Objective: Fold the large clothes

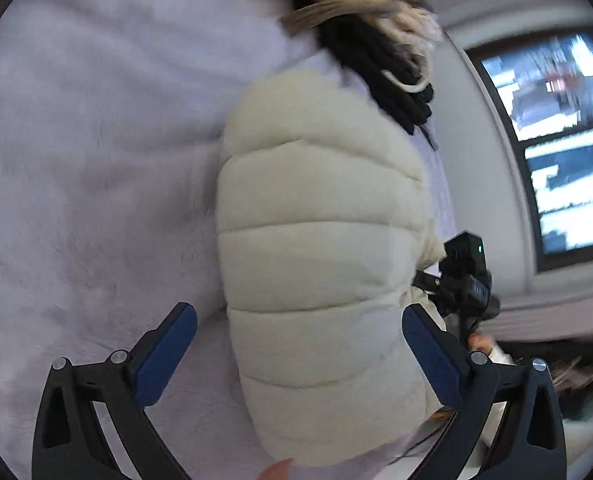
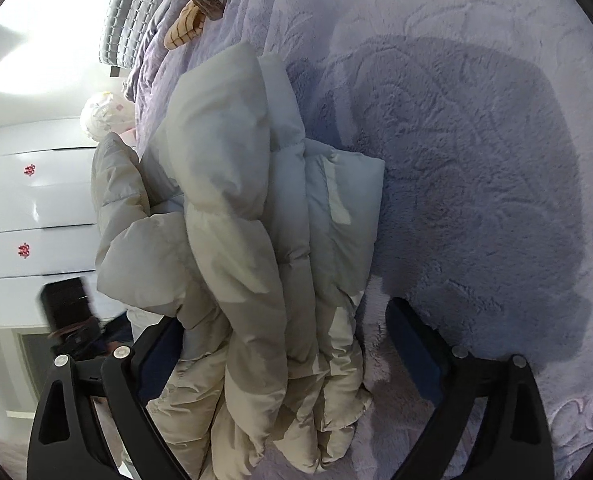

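Left gripper (image 1: 298,334) angled downward, blue-padded fingers (image 1: 166,356) spread wide, nothing pressed between them. Right gripper (image 2: 284,344) likewise tilted down, jaws wide, fingers (image 2: 410,344) not clamping. Fingertip of a hand (image 1: 278,470) just visible at the near edge of the left wrist view.

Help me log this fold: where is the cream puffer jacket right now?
The cream puffer jacket lies bundled on the lavender blanket, between both open grippers' fingers, with a dark clothes pile beyond it.
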Action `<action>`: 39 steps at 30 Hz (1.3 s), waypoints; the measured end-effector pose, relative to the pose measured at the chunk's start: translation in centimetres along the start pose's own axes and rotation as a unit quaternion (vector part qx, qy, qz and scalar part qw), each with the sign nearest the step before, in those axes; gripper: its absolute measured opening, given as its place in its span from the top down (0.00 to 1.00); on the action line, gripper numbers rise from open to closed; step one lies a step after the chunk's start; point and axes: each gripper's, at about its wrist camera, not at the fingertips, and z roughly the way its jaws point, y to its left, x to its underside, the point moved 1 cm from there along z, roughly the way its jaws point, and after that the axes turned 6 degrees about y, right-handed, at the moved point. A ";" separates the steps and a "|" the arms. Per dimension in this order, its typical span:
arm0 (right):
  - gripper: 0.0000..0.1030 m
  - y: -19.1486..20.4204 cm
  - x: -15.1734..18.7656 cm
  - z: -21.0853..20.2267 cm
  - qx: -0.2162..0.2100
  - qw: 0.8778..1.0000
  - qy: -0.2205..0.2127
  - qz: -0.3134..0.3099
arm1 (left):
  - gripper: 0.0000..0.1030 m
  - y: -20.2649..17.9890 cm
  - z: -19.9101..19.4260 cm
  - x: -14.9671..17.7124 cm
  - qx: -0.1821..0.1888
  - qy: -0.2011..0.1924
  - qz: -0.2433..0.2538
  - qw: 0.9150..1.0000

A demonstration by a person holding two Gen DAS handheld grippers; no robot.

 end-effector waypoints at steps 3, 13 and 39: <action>0.05 0.1 -0.2 0.3 -0.003 1.000 0.002 -0.004 | 0.00 1.6 1.4 -0.1 0.056 0.007 -0.019 0.998; 0.05 1.0 -0.9 2.1 -0.062 0.998 0.012 -0.013 | 0.00 0.1 6.2 -0.6 0.020 0.030 0.002 0.999; 0.54 2.0 2.7 0.3 -0.094 0.995 0.005 0.031 | 0.15 -11.3 4.6 4.2 -0.177 -0.011 0.089 0.980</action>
